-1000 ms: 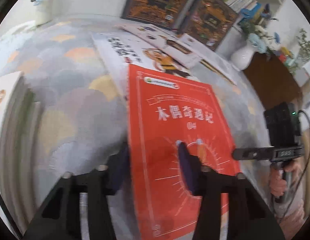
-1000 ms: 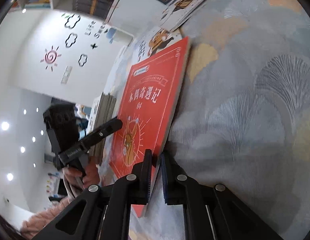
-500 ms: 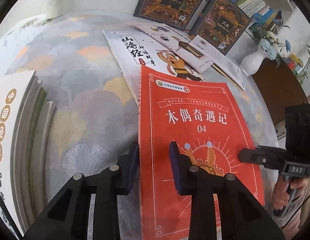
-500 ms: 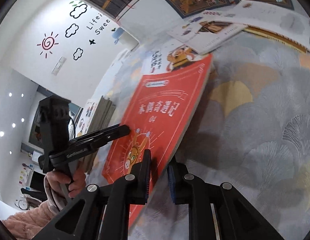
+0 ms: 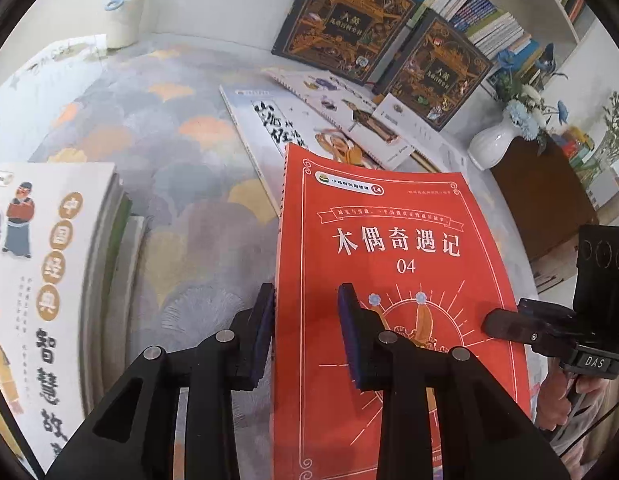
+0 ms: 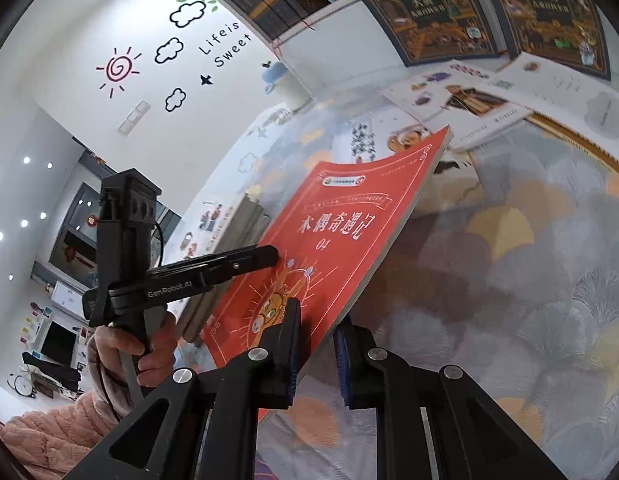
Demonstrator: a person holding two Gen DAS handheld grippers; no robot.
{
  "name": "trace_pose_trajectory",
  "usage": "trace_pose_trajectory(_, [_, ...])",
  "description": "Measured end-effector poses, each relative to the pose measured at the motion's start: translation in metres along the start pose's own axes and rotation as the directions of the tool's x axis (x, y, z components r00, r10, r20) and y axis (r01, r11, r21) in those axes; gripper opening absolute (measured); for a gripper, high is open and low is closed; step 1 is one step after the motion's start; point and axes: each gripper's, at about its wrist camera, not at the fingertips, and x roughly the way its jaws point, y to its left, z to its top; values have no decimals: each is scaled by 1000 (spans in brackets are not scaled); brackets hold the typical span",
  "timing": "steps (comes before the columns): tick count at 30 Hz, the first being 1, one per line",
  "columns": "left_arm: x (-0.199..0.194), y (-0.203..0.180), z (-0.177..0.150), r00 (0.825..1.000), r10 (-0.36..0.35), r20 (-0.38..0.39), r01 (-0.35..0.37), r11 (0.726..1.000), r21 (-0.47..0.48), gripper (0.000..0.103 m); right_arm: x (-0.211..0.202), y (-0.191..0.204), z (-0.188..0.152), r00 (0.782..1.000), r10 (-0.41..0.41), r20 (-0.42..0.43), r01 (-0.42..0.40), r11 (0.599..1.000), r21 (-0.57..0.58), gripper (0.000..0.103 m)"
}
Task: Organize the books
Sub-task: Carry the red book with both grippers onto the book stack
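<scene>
A red paperback book (image 5: 389,240) with white Chinese title hangs tilted above the patterned carpet (image 5: 169,140), held at both sides. My left gripper (image 5: 307,332) is shut on its spine edge, one pad under the book and one on the cover. The right wrist view shows the same red book (image 6: 341,232), with my right gripper (image 6: 317,352) shut on its opposite edge near the lower corner. The left gripper (image 6: 269,256) shows there as a thin clamp on the far edge. The right gripper (image 5: 497,322) appears in the left wrist view at the book's right side.
A stack of books (image 5: 49,280) with a white illustrated cover lies at the left. Several white books (image 5: 269,128) lie on the carpet ahead. Two dark ornate books (image 5: 349,20) lean on a shelf. A white vase (image 5: 493,148) stands by a dark cabinet (image 5: 549,200).
The red book has come up off the carpet with both grippers on it. The left jaws narrowed onto its edge. The right gripper rose and rolled, tilting the book.
</scene>
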Motion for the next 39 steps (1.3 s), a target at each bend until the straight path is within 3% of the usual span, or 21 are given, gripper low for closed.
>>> trace_pose_trajectory(10, [-39,7,8,998,-11,65,10,1000,12,27,-6,33,9,999,19,37,-17,999,-45,16])
trace_pose_trajectory(18, [-75,29,15,990,21,137,-22,1000,10,29,10,67,23,997,65,30,-61,993,-104,16])
trace_pose_trajectory(39, [-149,145,-1,959,157,238,-123,981,-150,32,130,158,52,982,135,-128,-160,964,-211,16])
